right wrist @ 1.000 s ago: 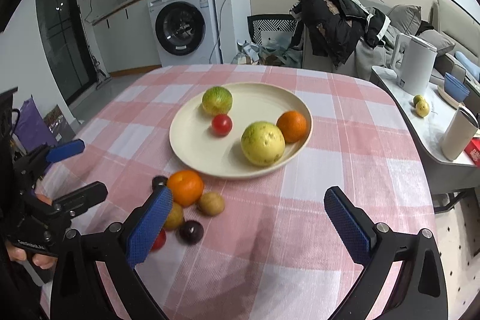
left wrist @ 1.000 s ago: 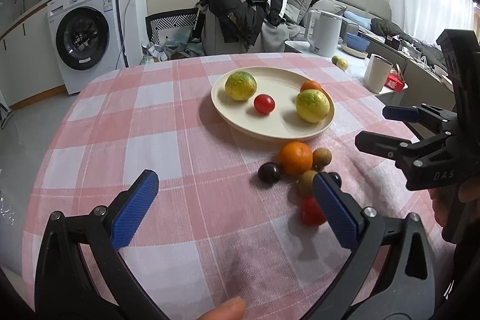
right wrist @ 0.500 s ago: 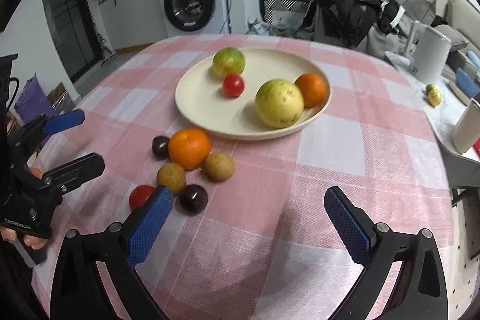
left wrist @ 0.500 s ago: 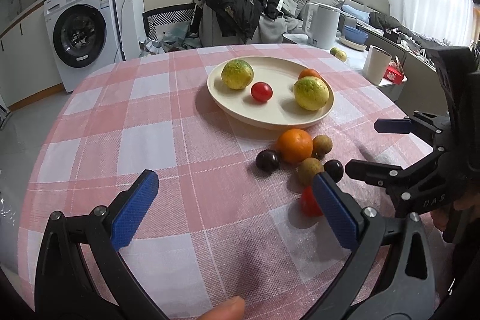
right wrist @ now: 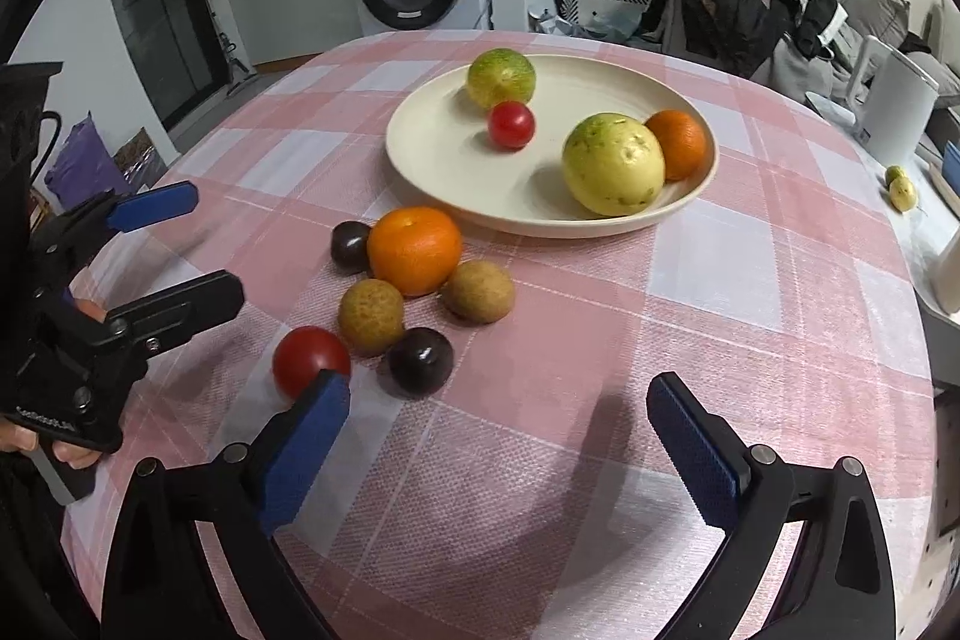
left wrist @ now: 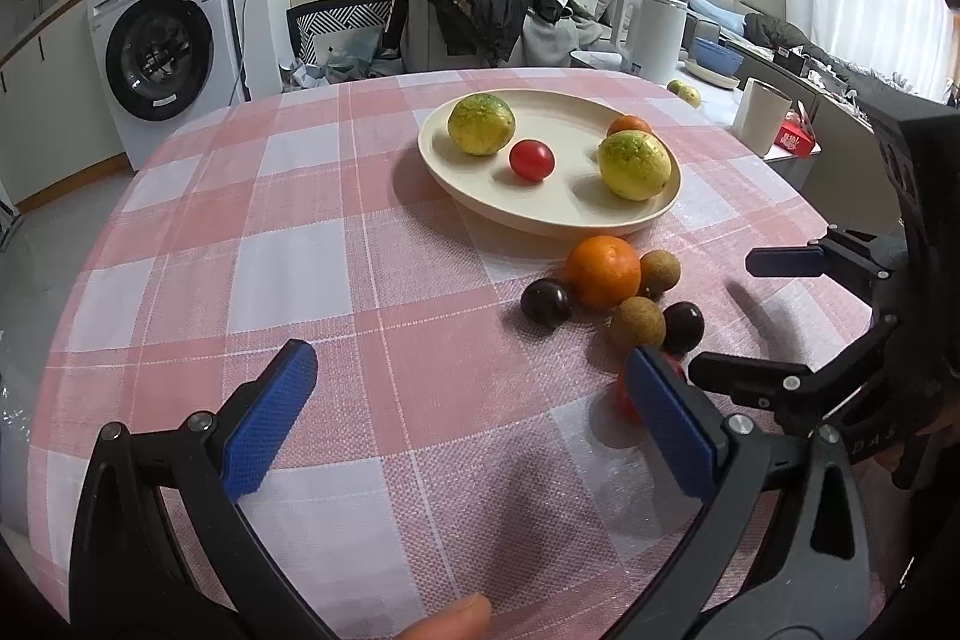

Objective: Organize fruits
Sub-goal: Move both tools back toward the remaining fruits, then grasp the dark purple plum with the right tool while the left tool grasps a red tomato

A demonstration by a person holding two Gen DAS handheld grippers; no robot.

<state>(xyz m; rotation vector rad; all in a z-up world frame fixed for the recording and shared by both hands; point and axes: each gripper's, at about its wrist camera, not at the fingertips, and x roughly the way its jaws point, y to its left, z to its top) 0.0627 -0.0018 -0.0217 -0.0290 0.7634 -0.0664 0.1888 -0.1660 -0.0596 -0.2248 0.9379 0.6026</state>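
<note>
A cream plate (right wrist: 432, 172) (left wrist: 540, 214) on the pink checked tablecloth holds two yellow-green fruits, a red tomato (right wrist: 510, 125) and a small orange (right wrist: 678, 144). In front of it lie loose fruits: an orange (right wrist: 414, 250) (left wrist: 603, 271), two brown round fruits (right wrist: 370, 316), two dark plums (right wrist: 420, 360) and a red tomato (right wrist: 310, 361). My right gripper (right wrist: 498, 442) is open and empty, low over the cloth just in front of the loose fruits. My left gripper (left wrist: 474, 418) is open and empty, left of the pile.
The round table's edge curves close on all sides. Behind it stand a chair draped with dark clothes (left wrist: 474, 4), a washing machine (left wrist: 162, 46) and a side table with a white kettle (left wrist: 654, 34) and cup (left wrist: 759, 115).
Both grippers have moved forward and lower toward the loose fruits. The fruits have not moved.
</note>
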